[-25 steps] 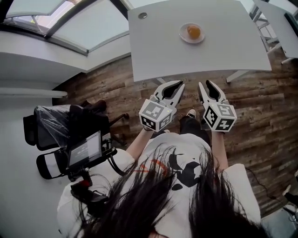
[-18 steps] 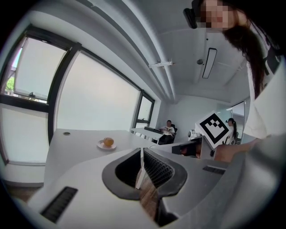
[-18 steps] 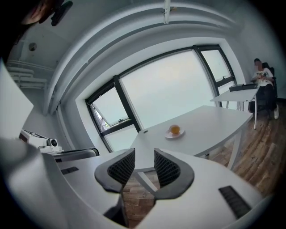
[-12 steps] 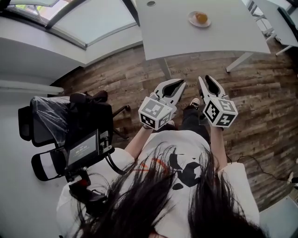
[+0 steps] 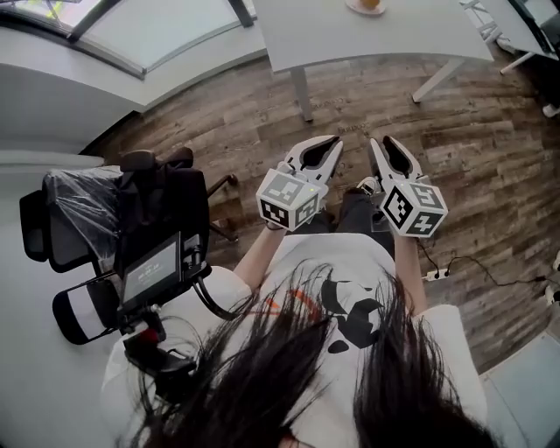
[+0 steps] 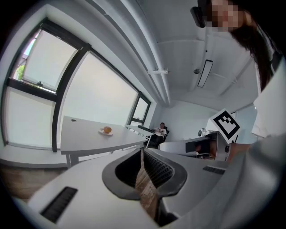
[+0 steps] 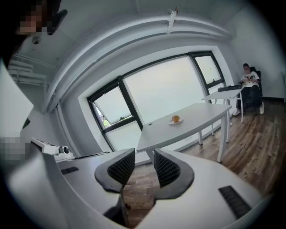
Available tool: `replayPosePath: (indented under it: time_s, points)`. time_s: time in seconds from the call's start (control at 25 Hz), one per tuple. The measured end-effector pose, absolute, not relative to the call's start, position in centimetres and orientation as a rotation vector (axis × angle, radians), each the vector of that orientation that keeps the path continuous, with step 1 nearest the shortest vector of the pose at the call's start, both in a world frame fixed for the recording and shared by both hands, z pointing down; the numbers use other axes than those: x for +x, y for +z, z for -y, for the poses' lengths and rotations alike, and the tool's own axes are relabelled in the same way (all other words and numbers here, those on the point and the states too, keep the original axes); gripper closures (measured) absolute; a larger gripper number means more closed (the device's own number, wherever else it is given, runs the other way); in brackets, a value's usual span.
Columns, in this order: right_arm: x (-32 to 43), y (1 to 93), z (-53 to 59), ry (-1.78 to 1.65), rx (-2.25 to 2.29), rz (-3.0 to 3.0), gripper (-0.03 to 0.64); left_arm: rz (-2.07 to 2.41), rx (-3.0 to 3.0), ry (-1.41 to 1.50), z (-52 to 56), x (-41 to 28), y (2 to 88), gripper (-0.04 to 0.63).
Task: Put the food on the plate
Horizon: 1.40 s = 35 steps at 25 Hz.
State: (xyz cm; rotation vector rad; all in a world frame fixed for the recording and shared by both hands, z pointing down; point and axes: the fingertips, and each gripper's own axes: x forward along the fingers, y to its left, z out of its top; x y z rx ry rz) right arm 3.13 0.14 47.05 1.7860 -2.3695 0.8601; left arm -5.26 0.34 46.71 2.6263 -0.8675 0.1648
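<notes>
An orange piece of food (image 7: 176, 118) lies on a small white plate (image 7: 175, 122) on a white table (image 5: 350, 39), far off from both grippers. In the head view only the plate's edge (image 5: 364, 7) shows at the top border. The left gripper view has the plate (image 6: 106, 132) small at mid-left. My left gripper (image 5: 335, 142) is held in front of the person's chest, jaws together, nothing in them. My right gripper (image 5: 379, 142) is beside it, shut and empty, with a narrow slit between its pads (image 7: 118, 167).
A black office chair (image 5: 131, 219) draped with dark cloth stands at the left, with a screen device (image 5: 153, 276) below it. A power strip and cable (image 5: 437, 273) lie on the wooden floor. A second white table (image 5: 525, 17) is at top right. A seated person (image 7: 249, 82) is far back.
The table with the plate has slid up to the top edge of the head view as both grippers drew back from it together. Their jaws have not changed.
</notes>
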Motion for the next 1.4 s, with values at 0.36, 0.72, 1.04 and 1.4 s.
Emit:
replayPosePath:
  time_s: [0.36,0.72,1.04,1.4]
  points:
    - [1.6,46.2,-3.3,0.826,1.717,2.398,0.474,0.931,2.598,0.094,-2.6,-6.5,46.4,0.589]
    - [2.4,46.3,-7.8,0.808,1.602,2.453,0.474,1.005,2.561,0.058,-7.4,-4.7,45.8,0.59]
    - [6.7,46.7,-14.7,0.809,1.53,2.492,0.474,1.068,2.547,0.06,-15.3,-0.4,45.2,0.589]
    - [8.3,47.9,-21.7,0.829,1.445,2.53,0.474,1.124,2.521,0.098,-22.8,1.5,46.2,0.589]
